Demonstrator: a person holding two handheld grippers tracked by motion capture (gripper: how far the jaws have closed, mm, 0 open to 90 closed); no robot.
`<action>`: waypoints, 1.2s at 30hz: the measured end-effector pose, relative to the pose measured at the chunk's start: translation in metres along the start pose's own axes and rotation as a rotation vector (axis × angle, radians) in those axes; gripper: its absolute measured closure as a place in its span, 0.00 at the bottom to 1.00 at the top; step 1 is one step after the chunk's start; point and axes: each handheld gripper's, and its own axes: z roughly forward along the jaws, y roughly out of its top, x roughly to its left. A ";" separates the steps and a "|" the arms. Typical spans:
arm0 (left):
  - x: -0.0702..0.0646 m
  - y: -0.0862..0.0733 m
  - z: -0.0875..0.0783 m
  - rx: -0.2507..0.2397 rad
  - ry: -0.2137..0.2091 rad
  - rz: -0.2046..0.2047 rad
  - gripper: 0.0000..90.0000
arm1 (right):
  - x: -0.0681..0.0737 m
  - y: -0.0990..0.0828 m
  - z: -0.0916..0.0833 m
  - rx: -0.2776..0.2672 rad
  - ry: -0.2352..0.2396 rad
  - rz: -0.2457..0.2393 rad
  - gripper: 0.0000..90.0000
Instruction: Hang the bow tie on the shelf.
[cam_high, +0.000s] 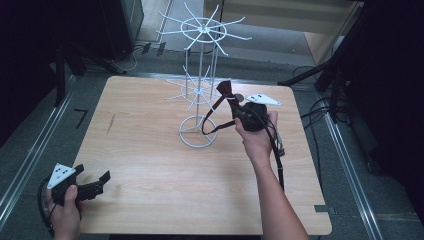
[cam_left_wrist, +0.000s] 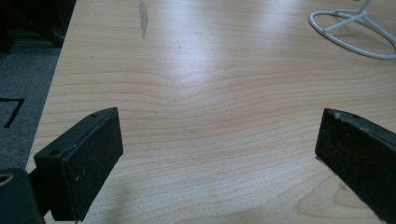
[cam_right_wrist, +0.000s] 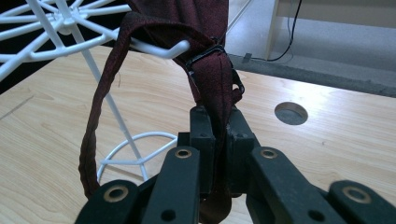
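A white wire rack (cam_high: 200, 75) with two tiers of hooked arms stands on the wooden table (cam_high: 150, 165). My right gripper (cam_high: 234, 102) is shut on a dark maroon bow tie (cam_high: 225, 90) beside the rack's lower tier. In the right gripper view the jaws pinch the bow tie (cam_right_wrist: 215, 79), and its strap loop (cam_right_wrist: 100, 116) lies over a white hook (cam_right_wrist: 159, 48) of the rack. My left gripper (cam_high: 95, 181) rests at the table's near left corner, open with nothing between its fingers (cam_left_wrist: 88, 158).
The rack's ring base (cam_high: 197, 131) sits mid-table and appears at the top right of the left gripper view (cam_left_wrist: 352, 32). A round cable hole (cam_right_wrist: 291, 113) is in the tabletop behind the tie. Dark floor and cables surround the table.
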 end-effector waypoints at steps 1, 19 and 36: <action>0.000 0.000 0.000 0.000 0.000 0.000 0.02 | 0.003 -0.001 0.004 0.003 0.001 0.000 0.96; 0.000 0.000 0.000 -0.003 0.000 -0.005 0.02 | 0.015 -0.010 0.029 0.015 0.019 0.043 0.96; 0.000 0.000 0.000 -0.003 0.000 -0.002 0.02 | 0.024 -0.034 0.046 0.057 0.031 0.036 0.86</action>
